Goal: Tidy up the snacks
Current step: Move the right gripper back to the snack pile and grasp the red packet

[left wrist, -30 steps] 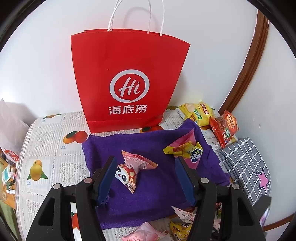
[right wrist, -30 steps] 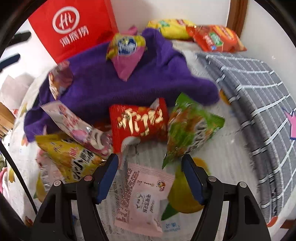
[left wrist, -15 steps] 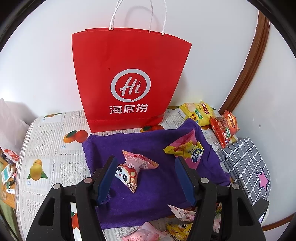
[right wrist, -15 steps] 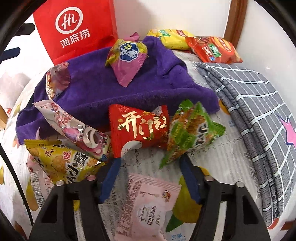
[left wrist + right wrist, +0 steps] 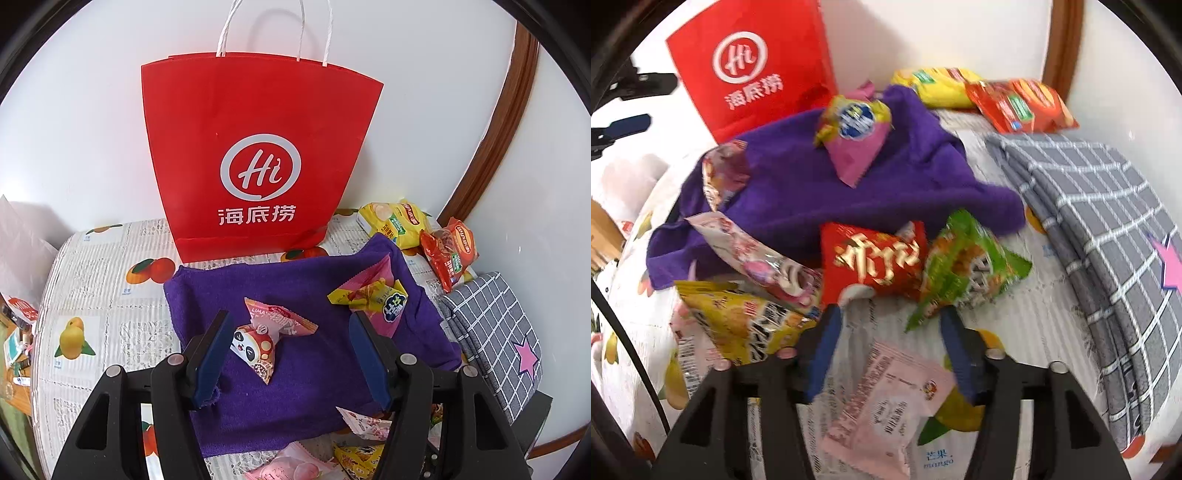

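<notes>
Right tongs (image 5: pixel 886 317): jaws parted, just been widening slightly, gripping nothing; the red snack packet (image 5: pixel 875 258) sits at the tips, the pale pink packet (image 5: pixel 886 406) lies below between the arms. Green packet (image 5: pixel 964 269) to the right, yellow packet (image 5: pixel 738 321) to the left, on the fruit-print worktop (image 5: pixel 1034 314).

Left tongs (image 5: pixel 288 332): jaws apart, empty, above the purple towel (image 5: pixel 314 376); panda packet (image 5: pixel 255 350) beside the left pad. Red paper bag (image 5: pixel 258 147) upright at upper centre
</notes>
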`<state>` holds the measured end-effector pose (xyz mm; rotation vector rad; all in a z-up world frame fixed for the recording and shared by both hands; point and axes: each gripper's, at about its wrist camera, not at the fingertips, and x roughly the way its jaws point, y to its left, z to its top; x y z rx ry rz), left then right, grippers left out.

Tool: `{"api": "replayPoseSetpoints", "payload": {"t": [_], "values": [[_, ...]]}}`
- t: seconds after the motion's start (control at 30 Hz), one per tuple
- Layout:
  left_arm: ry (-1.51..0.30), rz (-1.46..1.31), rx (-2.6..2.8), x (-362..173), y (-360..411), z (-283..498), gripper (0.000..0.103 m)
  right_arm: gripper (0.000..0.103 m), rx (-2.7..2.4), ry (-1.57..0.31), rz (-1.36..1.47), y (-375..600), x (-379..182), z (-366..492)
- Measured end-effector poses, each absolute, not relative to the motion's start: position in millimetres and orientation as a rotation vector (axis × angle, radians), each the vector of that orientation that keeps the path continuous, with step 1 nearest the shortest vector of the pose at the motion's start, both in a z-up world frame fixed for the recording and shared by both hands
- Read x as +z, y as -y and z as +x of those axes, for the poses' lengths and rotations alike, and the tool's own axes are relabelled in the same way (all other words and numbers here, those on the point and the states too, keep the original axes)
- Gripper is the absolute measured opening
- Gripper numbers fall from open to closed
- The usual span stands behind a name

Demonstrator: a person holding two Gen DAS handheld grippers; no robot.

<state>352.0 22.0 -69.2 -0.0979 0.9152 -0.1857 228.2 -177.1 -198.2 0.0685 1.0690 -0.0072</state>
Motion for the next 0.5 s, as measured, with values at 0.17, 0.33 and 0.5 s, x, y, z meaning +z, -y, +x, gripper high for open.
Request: {"api": "replayPoseSetpoints", "payload": {"t": [0.17, 0.33, 0.5], "values": [[-0.910, -0.094, -0.190, -69, -22, 352, 0.063, 0.072, 0.011, -1.036, 0.029, 167, -195, 238], [-0.925, -0.087, -0.192, -73, -20, 355, 0.062, 0.064, -0.005, -1.021, 0.029, 163, -197, 245], [-0.920, -0.084, -0.182, -73, -22, 354, 0.063, 0.024, 0.005, -1.011, 0.066, 171, -196, 241]]}}
